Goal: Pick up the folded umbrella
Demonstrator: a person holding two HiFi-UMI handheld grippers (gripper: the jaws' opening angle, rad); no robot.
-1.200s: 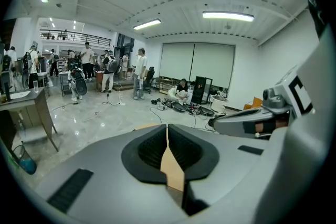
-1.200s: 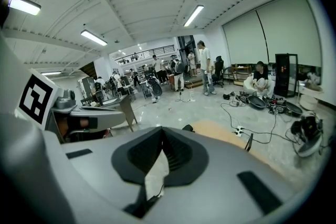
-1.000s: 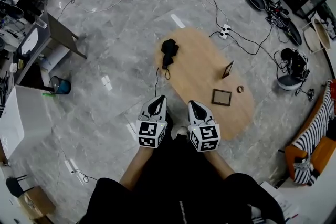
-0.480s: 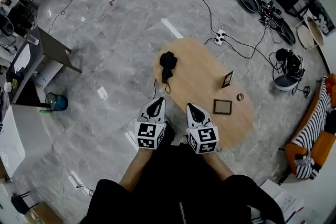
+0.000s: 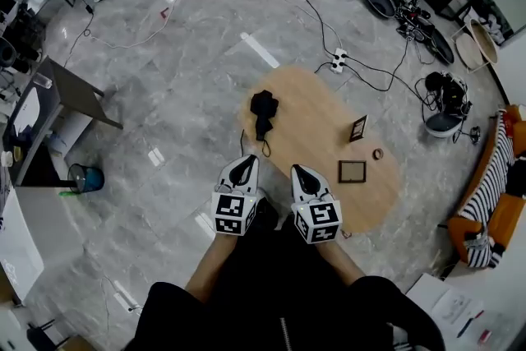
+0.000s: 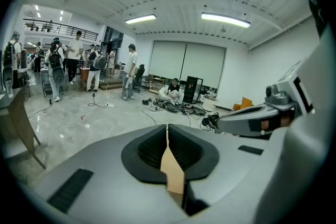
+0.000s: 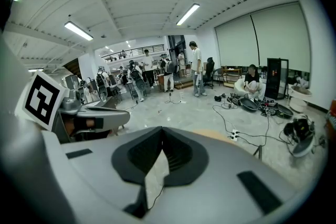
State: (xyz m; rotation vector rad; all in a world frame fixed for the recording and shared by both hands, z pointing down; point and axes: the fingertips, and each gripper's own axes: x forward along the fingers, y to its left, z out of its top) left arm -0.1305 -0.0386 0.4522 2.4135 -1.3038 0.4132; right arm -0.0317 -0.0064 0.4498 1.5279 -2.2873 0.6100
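Observation:
The folded black umbrella (image 5: 264, 113) lies on the left end of an oval wooden table (image 5: 312, 123), its strap trailing toward me. Both grippers are held side by side in front of me, short of the umbrella. My left gripper (image 5: 241, 169) hangs over the table's near edge, jaws shut and empty. My right gripper (image 5: 298, 174) is beside it, also shut with nothing in it. In the left gripper view the left gripper (image 6: 167, 128) shows only a sliver of tabletop below its touching tips. The right gripper (image 7: 161, 131) looks the same in its own view. The umbrella is hidden in both gripper views.
On the table's right half are a flat picture frame (image 5: 352, 171), a standing frame (image 5: 357, 128) and a small ring (image 5: 377, 154). A power strip (image 5: 337, 60) and cables cross the floor beyond. A desk (image 5: 49, 107) stands at the left, a striped sofa (image 5: 493, 193) at the right, people at the back.
The table and umbrella have drawn nearer to both grippers in the head view. Both grippers have stayed shut and side by side.

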